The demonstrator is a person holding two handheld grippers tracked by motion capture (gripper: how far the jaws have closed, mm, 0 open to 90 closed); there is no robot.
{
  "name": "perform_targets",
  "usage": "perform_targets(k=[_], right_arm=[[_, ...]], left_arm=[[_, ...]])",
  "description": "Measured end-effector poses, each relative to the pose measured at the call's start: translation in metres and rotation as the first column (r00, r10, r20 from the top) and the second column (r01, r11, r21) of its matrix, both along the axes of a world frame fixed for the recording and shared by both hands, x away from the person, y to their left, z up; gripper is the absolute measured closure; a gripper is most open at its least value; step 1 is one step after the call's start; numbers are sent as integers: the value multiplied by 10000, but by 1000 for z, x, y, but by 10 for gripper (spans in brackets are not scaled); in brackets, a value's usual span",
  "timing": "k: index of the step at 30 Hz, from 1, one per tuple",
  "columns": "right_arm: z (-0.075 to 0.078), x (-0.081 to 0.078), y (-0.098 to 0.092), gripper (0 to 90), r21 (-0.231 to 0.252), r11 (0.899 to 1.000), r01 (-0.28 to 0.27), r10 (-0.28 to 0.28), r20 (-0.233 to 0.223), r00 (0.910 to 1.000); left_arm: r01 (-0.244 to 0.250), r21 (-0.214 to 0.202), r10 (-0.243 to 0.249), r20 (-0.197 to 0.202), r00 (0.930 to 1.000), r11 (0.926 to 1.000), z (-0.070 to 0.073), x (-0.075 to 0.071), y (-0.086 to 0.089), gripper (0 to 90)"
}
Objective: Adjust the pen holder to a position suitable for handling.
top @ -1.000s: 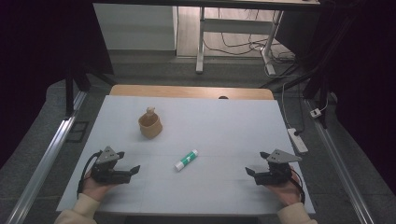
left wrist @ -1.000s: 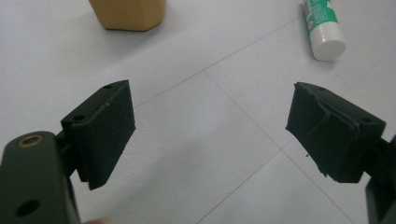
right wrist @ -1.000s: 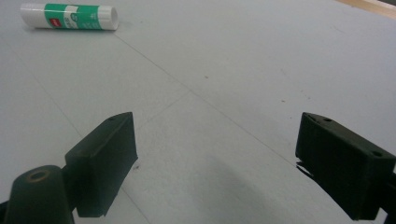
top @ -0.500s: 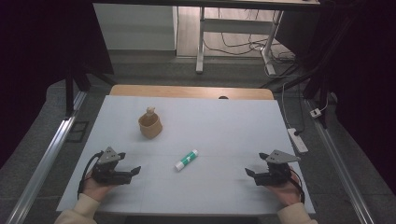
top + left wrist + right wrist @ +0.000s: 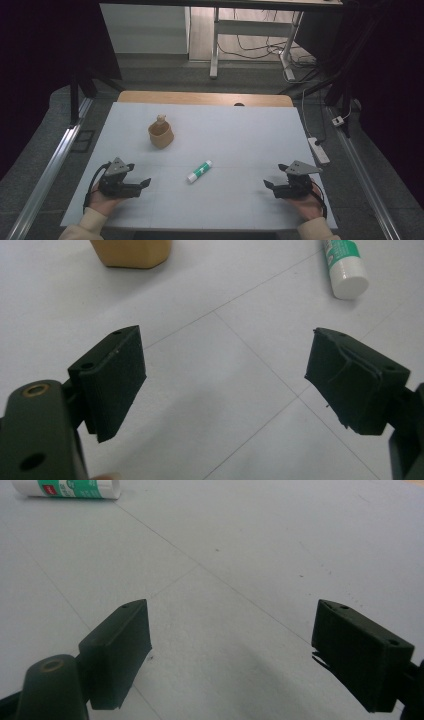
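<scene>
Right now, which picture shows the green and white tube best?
The high view: the whole glue stick lies there between both grippers. The left gripper view catches just its white capped end; the right gripper view shows part at its top edge.

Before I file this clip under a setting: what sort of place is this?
Probably a lab or workshop recording station, not a home. A white-topped table sits between metal rails, loose cables and a power strip lie on the floor, and the only props are a glue stick and a small tan cup.
</scene>
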State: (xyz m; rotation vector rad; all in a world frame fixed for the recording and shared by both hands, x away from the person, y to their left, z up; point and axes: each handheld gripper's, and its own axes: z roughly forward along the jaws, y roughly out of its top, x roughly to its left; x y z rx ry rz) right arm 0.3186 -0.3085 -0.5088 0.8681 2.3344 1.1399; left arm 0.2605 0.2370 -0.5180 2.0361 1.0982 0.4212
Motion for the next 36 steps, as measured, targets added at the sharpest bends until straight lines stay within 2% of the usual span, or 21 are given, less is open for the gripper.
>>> perform_targets(k=[8,13,20,25,31,36], right_arm=[[-1,3,-2,159,106,9999,50,-50,-54,10000],[0,3,-2,159,203,9998,24,-23,-49,10000],[-1,3,-3,159,159,9999,39,-38,-61,10000],[0,3,-2,159,128,9999,46,-45,-46,10000],[-1,3,-2,159,117,9999,96,-95,-116,9999],[-2,3,-2,165,148,9998,135,-134,-99,9999]], left_arm=[[92,176,-89,-174,9998,9998,2,4,-4,158],[75,327,-68,-208,9998,9994,12,13,-6,164],[-174,2,174,-366,9992,9998,22,27,-2,177],[-201,-170,196,-301,9994,9997,30,34,1,183],[-189,-186,184,-252,9995,9996,35,39,2,187],[-399,-292,390,-309,9988,9988,37,48,4,189]])
